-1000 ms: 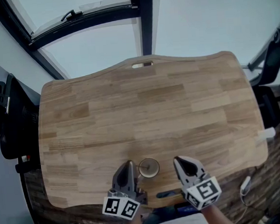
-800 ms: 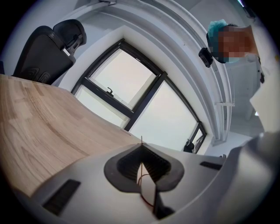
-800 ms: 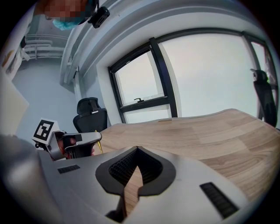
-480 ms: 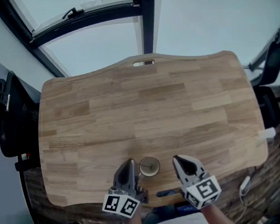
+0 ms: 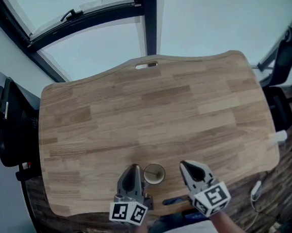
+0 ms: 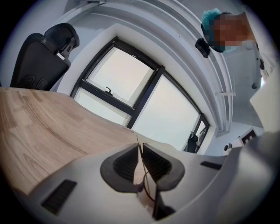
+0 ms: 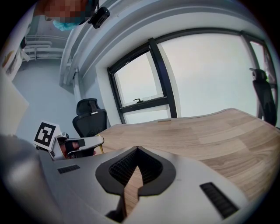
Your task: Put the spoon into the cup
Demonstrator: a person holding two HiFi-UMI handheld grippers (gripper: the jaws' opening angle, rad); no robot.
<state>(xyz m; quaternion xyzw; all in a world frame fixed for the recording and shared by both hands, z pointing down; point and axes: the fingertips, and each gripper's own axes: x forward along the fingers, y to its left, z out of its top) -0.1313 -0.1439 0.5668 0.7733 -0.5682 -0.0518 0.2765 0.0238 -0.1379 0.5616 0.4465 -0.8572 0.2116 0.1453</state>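
A small round cup (image 5: 154,174) stands on the wooden table (image 5: 150,108) near its front edge, between my two grippers. A thin golden spoon (image 5: 148,177) leans in the cup with its handle towards my left gripper (image 5: 134,169). In the left gripper view the handle (image 6: 139,153) runs edge-on between the jaws, which are opening, with a narrow slit beside it. The right gripper view shows the handle (image 7: 102,149) hanging below the left gripper's fingers (image 7: 83,142). My right gripper (image 5: 185,166) rests to the right of the cup, shut and holding nothing.
Black office chairs stand off the table's left side (image 5: 4,126) and right side (image 5: 283,61). A dark window frame (image 5: 147,17) runs beyond the far edge. A small white object (image 5: 278,138) sits at the table's right edge.
Both grippers and the cup keep their places. Only the head camera's framing shifts slightly.
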